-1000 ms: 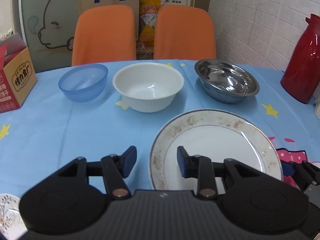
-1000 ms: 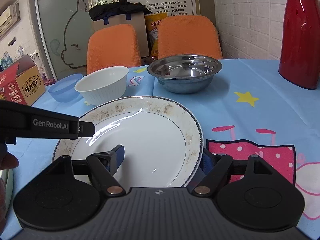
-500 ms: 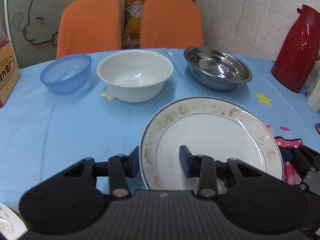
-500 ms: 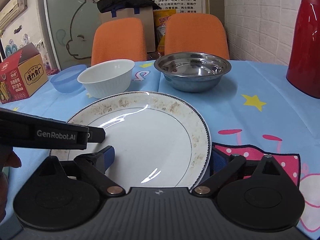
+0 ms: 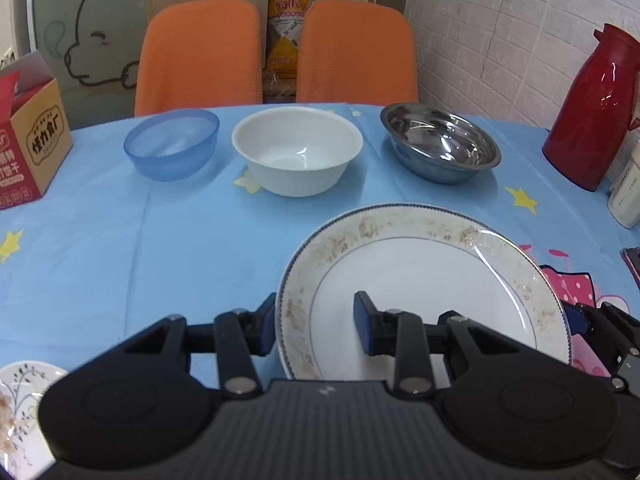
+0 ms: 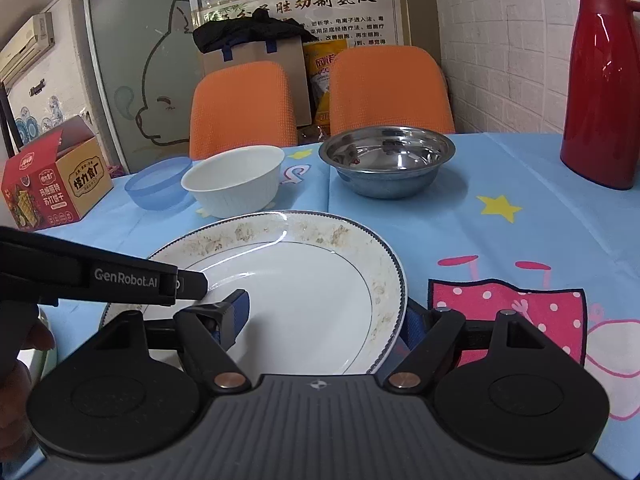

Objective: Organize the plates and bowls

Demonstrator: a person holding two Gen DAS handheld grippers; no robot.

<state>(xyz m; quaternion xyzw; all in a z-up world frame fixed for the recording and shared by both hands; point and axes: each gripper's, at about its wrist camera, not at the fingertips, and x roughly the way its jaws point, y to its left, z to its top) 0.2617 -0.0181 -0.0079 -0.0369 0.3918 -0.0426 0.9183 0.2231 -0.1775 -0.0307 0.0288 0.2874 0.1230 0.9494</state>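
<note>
A large white plate (image 5: 420, 264) with a speckled, blue-edged rim lies on the blue tablecloth (image 5: 140, 240). My left gripper (image 5: 316, 322) straddles its left rim. The outer finger is tucked behind the rim and the inner pad stands over the plate's well; the jaws are closing with the rim between them. My right gripper (image 6: 324, 320) straddles the plate (image 6: 300, 280) at its right rim. Its left pad rests inside and its right pad is hidden under the rim, so its grip is unclear. Behind stand a blue bowl (image 5: 172, 144), a white bowl (image 5: 298, 152) and a steel bowl (image 5: 440, 148).
A red thermos (image 5: 596, 108) and a white container (image 5: 628, 192) stand at the right. A snack box (image 5: 28, 148) sits at the left. A small patterned plate (image 5: 20, 400) lies at the near left. Two orange chairs (image 5: 200, 56) face the far edge.
The left gripper's outer finger has slid from beside the plate's rim to behind it, and its jaws have narrowed a little. The right jaws widened, then narrowed again around the rim.
</note>
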